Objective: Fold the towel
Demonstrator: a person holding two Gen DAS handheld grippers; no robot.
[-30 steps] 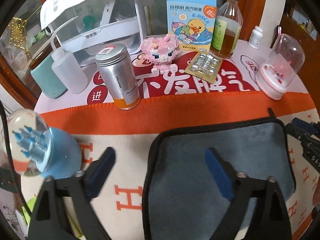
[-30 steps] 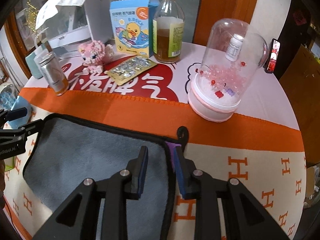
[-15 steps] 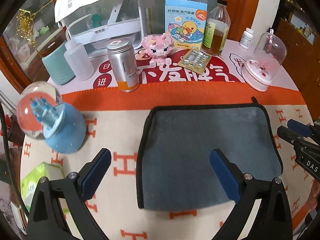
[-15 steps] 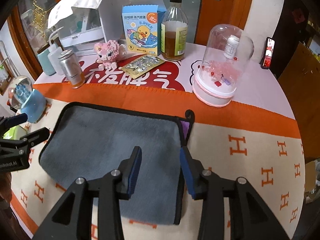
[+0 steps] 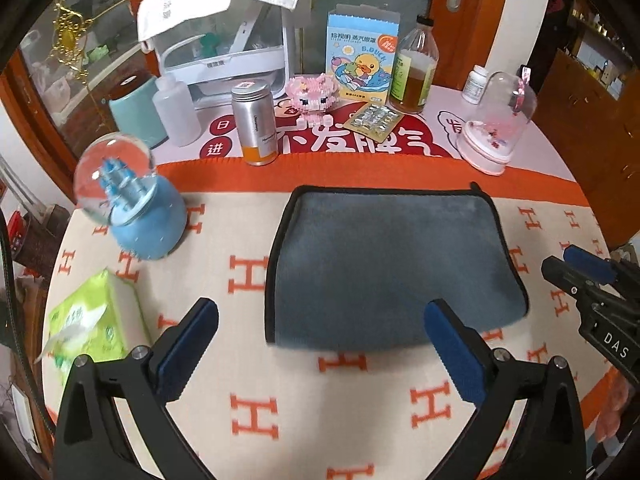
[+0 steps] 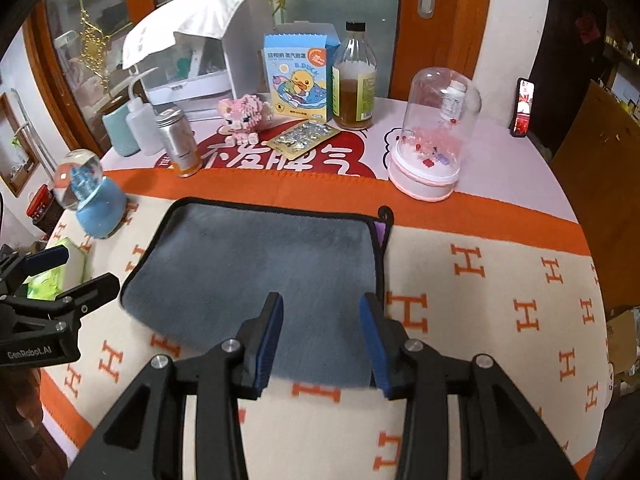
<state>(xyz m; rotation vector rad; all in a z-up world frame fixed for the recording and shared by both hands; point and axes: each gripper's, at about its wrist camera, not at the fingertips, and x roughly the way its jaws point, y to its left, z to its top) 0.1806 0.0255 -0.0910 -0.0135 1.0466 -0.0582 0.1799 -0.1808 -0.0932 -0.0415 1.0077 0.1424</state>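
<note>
The towel [image 5: 394,264] lies folded and flat on the orange-and-cream cloth [image 5: 340,408] covering the counter, just in front of the can [image 5: 256,122]. The left hand-held gripper [image 5: 320,344] is released above its near edge, holding nothing. The right hand-held gripper [image 6: 322,336] is likewise released, over the near right corner.

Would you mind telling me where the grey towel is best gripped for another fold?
Probably the two near corners of the towel. It lies flat with a soft unbound near edge and black piping on the other sides. Come low from the near side, left gripper and right gripper each pinching a corner.
</note>
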